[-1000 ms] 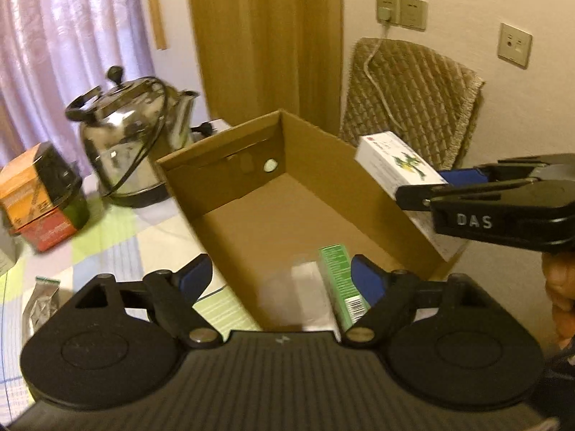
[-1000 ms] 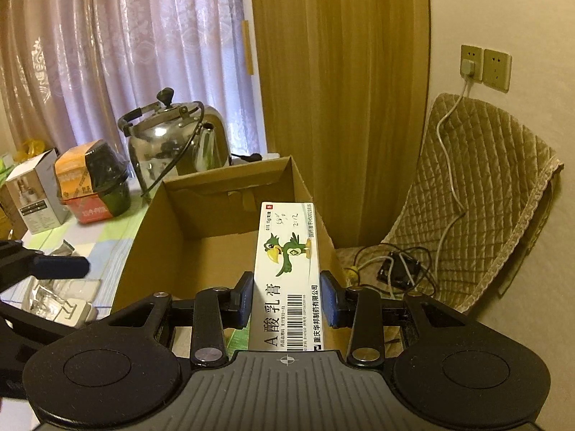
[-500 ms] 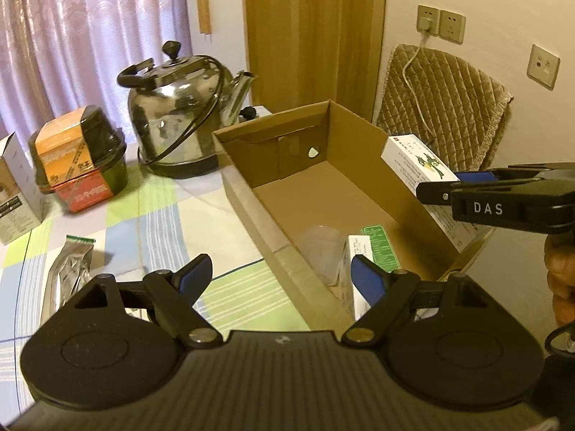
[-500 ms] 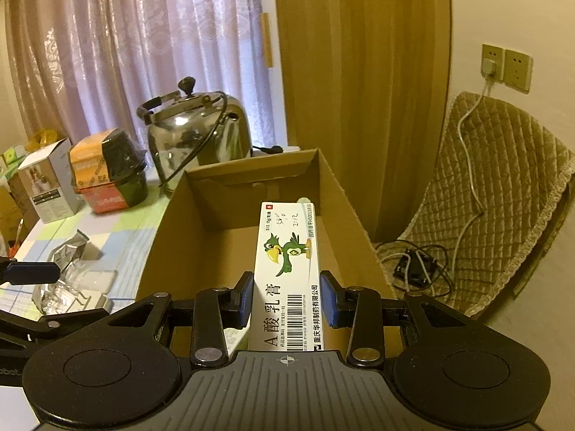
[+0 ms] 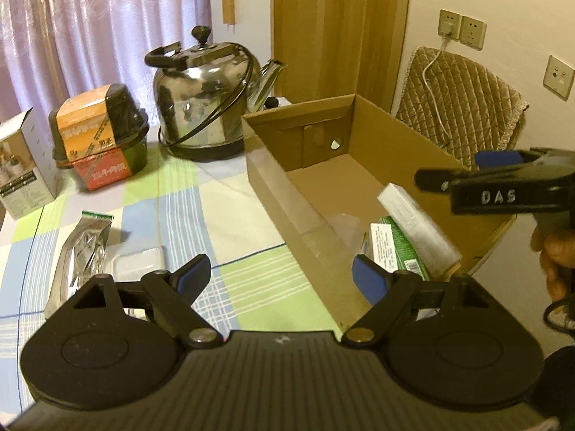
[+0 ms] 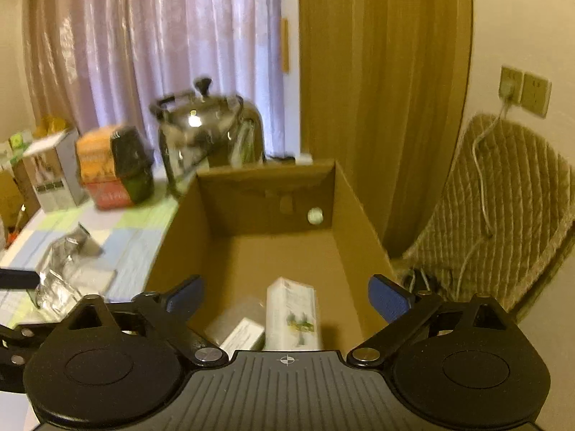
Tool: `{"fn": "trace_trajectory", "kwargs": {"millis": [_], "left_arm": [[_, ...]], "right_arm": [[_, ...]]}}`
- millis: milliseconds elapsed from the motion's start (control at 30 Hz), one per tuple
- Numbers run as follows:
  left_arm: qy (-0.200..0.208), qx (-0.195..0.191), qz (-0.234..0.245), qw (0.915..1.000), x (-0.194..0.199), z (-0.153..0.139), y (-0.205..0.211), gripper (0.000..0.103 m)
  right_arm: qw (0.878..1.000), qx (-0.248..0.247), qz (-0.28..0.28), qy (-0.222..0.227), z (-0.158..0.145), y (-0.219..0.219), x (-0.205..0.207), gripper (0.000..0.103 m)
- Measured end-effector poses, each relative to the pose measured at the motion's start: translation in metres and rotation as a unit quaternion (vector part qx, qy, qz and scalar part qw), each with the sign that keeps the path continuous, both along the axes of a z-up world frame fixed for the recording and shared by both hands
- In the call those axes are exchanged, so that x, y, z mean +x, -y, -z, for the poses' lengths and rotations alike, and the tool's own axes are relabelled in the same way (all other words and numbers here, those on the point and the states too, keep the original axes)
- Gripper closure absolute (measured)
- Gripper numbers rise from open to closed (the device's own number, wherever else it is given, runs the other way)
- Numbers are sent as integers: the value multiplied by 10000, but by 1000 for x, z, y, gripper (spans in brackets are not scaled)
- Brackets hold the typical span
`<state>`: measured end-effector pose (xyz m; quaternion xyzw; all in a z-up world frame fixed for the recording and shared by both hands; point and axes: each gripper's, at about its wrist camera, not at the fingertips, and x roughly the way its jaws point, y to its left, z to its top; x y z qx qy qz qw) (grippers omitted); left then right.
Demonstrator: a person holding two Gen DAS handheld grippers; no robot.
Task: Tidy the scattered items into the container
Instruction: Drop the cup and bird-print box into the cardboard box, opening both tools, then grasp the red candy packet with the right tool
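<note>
While the right gripper (image 6: 285, 296) hangs spread and empty over the cardboard box (image 6: 354, 215), the foil pouch (image 5: 81, 256) lies lengthwise left of the left gripper (image 5: 282, 276), likewise spread and nearer.

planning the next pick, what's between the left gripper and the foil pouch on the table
Nothing blocks it. In the left wrist view the open left gripper hangs over bare checked tablecloth; the foil pouch lies by its left finger, with a clear packet beside it.

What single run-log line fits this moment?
right gripper: open | white box: in carton | left gripper: open | foil pouch: on table
</note>
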<state>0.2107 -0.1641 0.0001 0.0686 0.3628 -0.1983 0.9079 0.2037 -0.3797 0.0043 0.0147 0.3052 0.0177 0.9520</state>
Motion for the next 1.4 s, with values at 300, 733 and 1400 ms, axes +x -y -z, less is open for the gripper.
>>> {"fn": "trace_trajectory", "kwargs": {"millis": [300, 733, 1400], "left_arm": [[-155, 66, -183, 9997, -11, 9, -25, 20], [-288, 270, -683, 9969, -41, 11, -93, 17], [-464, 622, -1363, 9876, -66, 31, -207, 16]], "right_arm": [[9999, 13, -11, -124, 0, -2, -14, 4], [9991, 150, -387, 34, -25, -44, -42, 4], [9714, -365, -2313, -395, 2, -194, -57, 4]]}}
